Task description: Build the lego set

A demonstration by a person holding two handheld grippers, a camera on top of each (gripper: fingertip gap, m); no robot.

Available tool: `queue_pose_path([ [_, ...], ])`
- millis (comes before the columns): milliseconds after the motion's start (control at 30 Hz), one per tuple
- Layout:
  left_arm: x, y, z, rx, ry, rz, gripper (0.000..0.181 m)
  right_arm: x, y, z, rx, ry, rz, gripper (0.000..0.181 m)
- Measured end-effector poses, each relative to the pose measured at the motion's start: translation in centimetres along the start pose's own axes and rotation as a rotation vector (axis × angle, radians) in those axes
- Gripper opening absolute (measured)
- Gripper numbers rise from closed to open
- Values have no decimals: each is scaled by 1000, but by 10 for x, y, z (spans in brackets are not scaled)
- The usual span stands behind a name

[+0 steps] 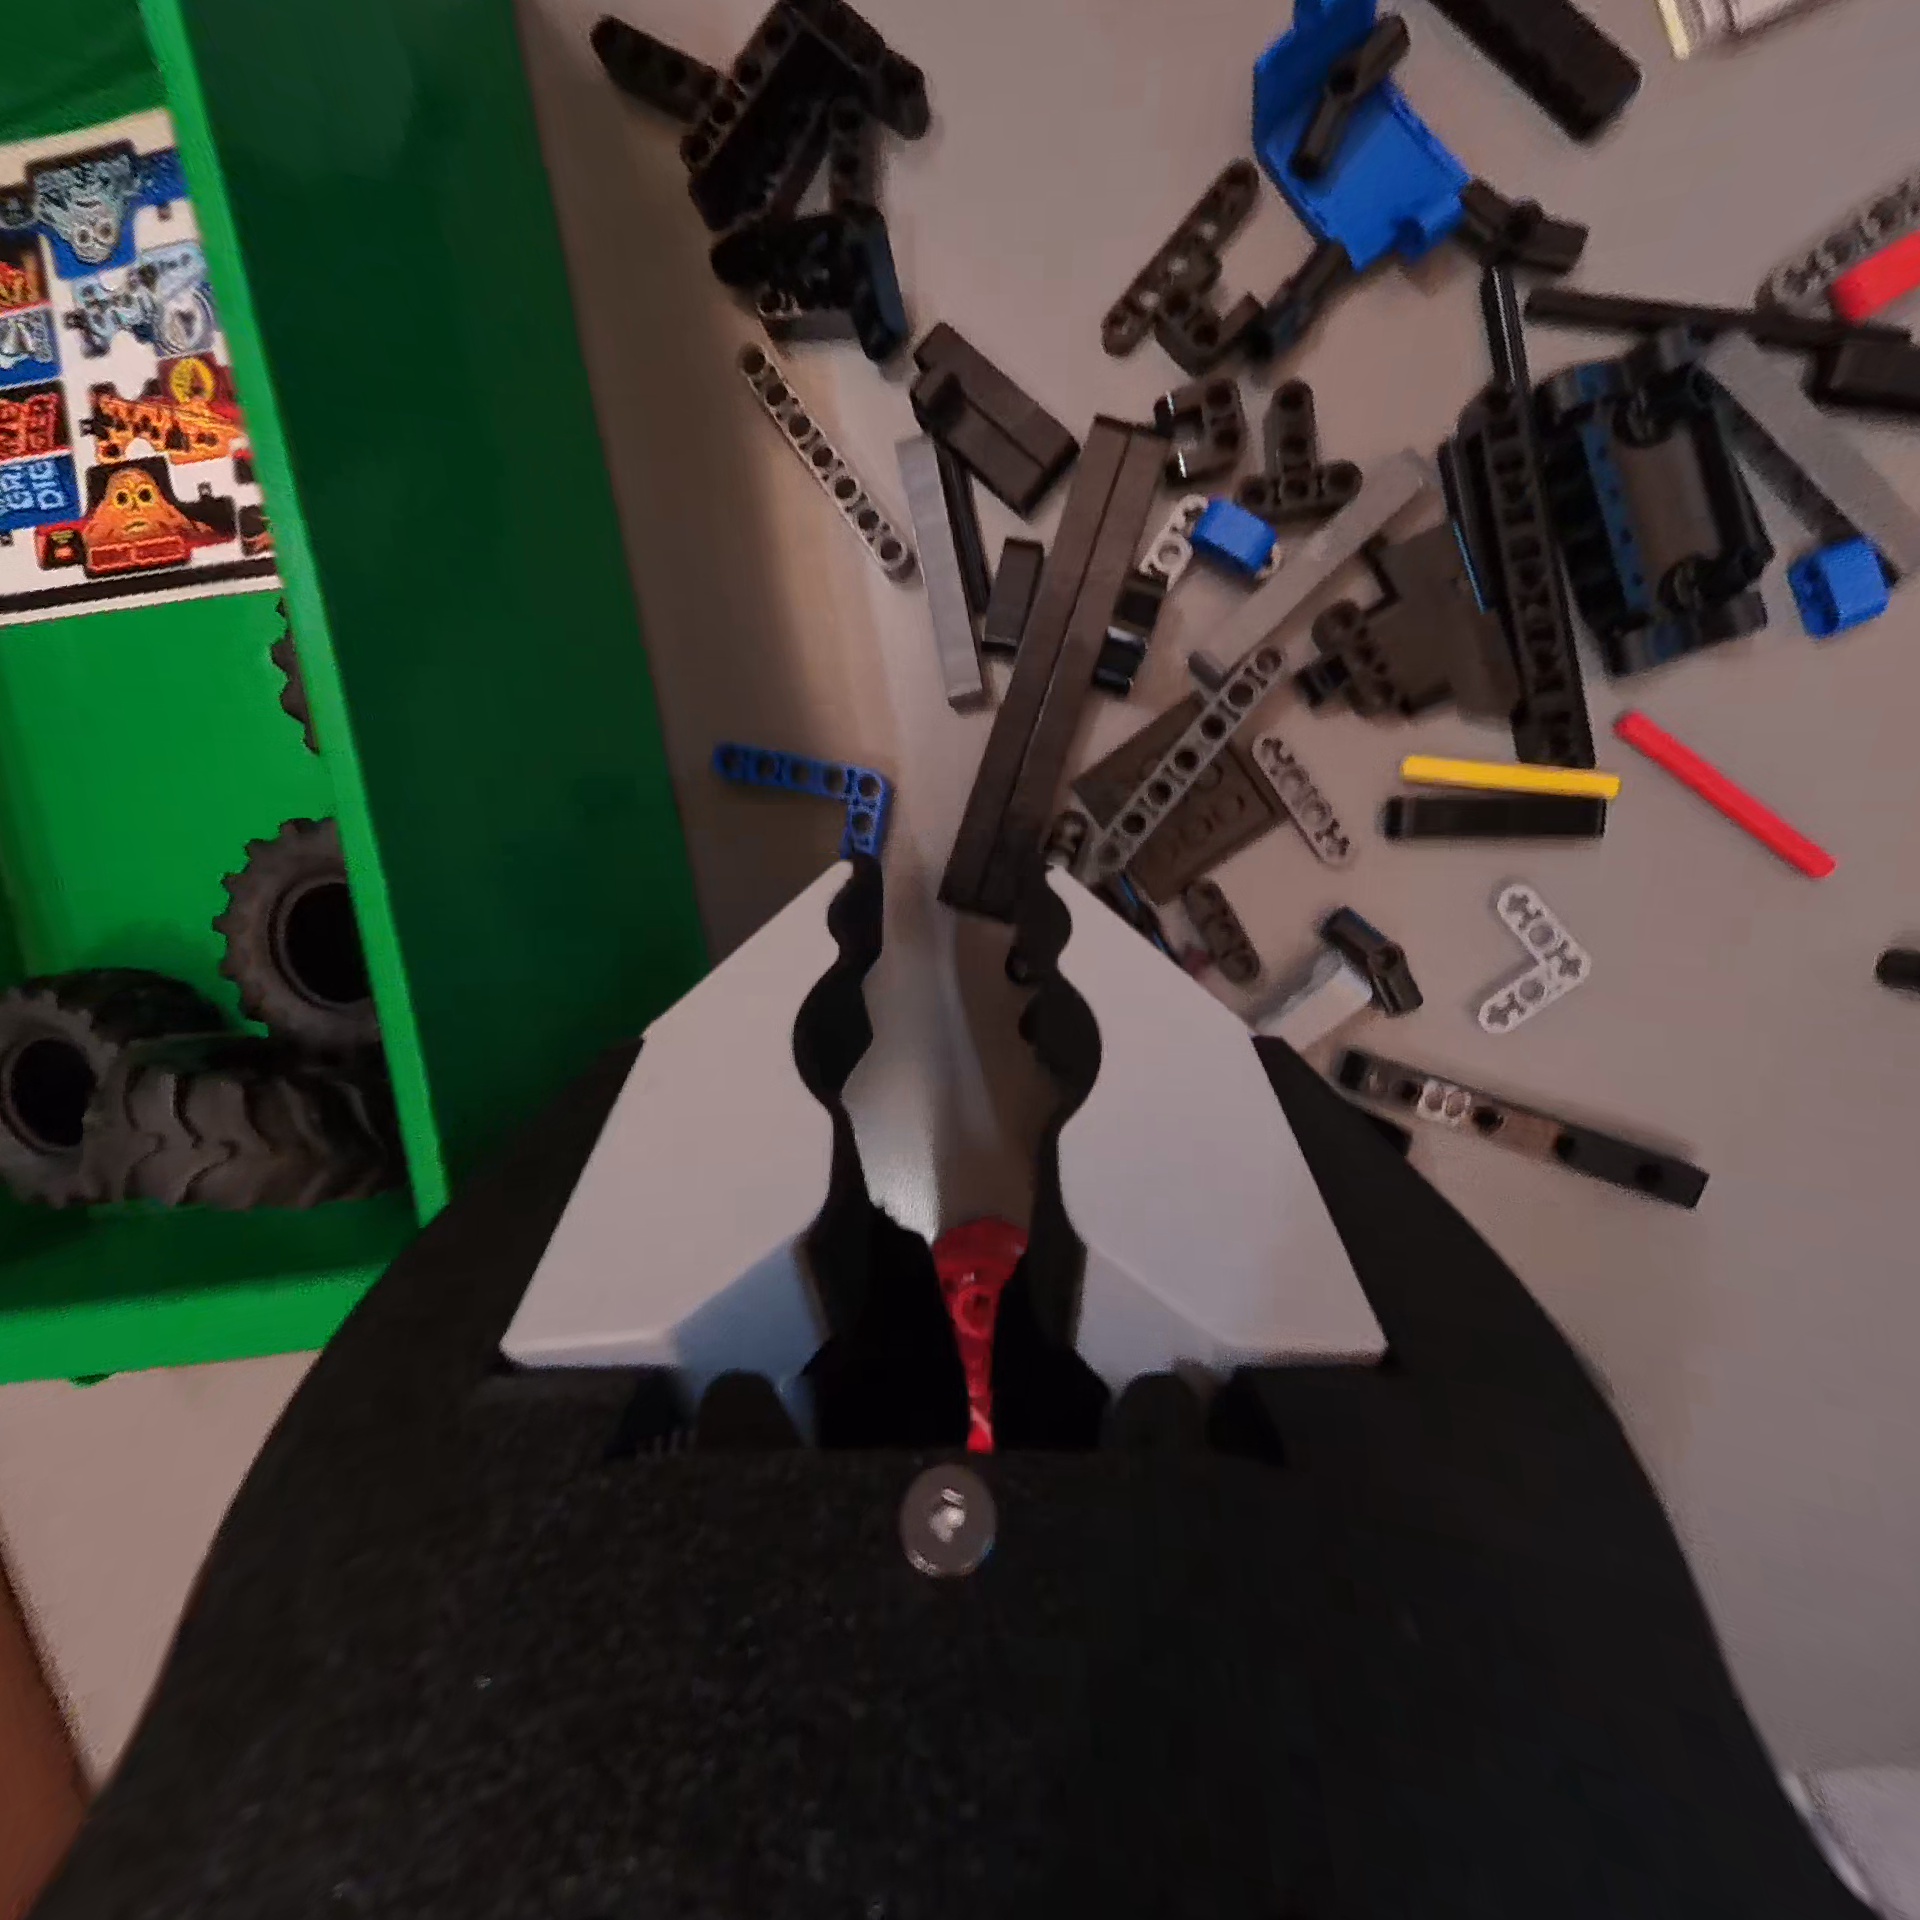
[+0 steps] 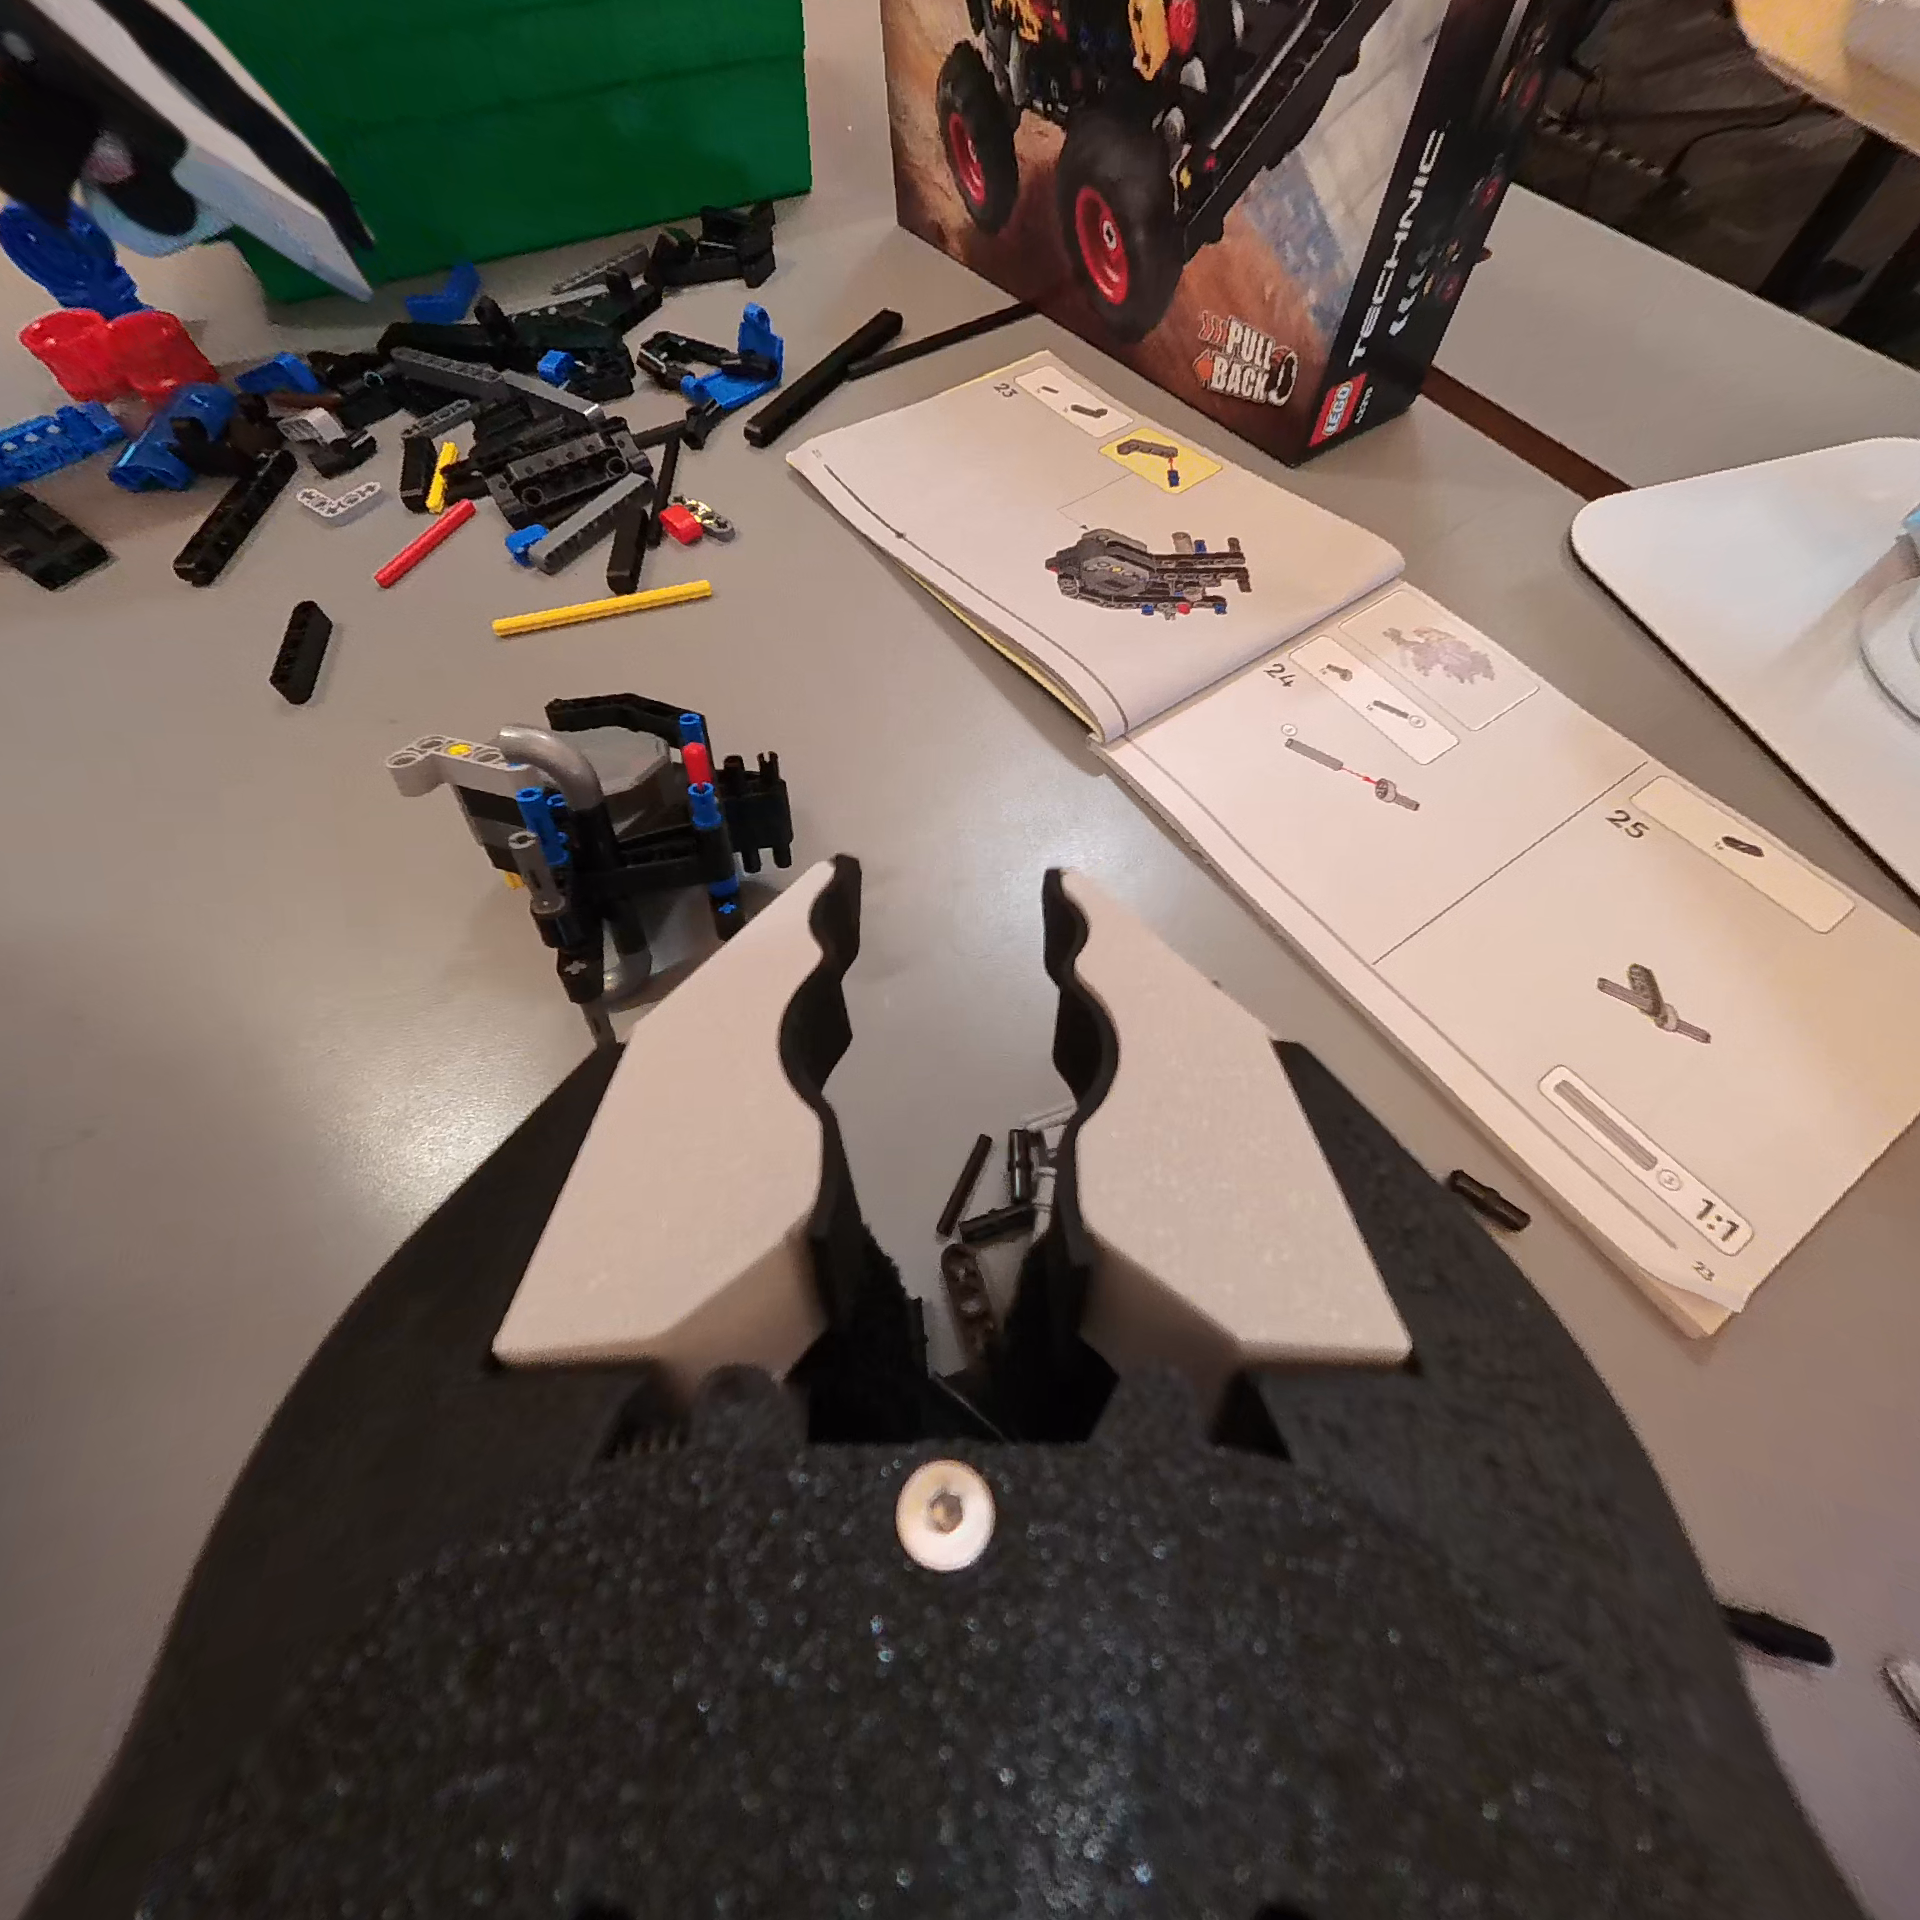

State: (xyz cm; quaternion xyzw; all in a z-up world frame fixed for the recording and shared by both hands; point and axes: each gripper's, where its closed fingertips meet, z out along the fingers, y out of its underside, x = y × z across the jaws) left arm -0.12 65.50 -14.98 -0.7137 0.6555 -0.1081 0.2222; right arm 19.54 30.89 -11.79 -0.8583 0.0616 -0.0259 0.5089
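Observation:
My left gripper (image 1: 954, 881) is open and empty, hovering over a scattered pile of loose black, grey and blue Lego parts (image 1: 1299, 499). The end of a long black beam (image 1: 1049, 665) lies on the table just beyond its fingertips. A red part (image 1: 971, 1309) shows through the gap near the finger bases. My right gripper (image 2: 948, 883) is open and empty above the grey table. A partly built black, grey and blue assembly (image 2: 613, 821) stands just left of its left fingertip. Small black pins (image 2: 997, 1184) lie on the table between its fingers. The left gripper also shows far off in the right wrist view (image 2: 156, 156).
A green bin (image 1: 343, 520) at the left holds black tyres (image 1: 291, 935) and a sticker sheet (image 1: 114, 364). An open instruction booklet (image 2: 1351, 790) lies right of my right gripper. The set's box (image 2: 1247, 208) stands behind it. A white board (image 2: 1766, 582) lies at far right. Spacing between my two grippers at the tips: around 40 cm.

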Motion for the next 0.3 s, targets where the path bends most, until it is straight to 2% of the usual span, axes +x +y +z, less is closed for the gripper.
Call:
queue_pose_path([
  [33, 2, 5, -2, -2, 3, 18, 25, -1, 1, 1, -3, -2, 0, 35],
  [167, -3, 24, -14, -10, -13, -34, 25, -3, 3, 3, -11, -8, -3, 35],
  [300, 10, 38, -34, 19, 32, -38, 25, -4, 2, 2, -8, -11, -7, 34],
])
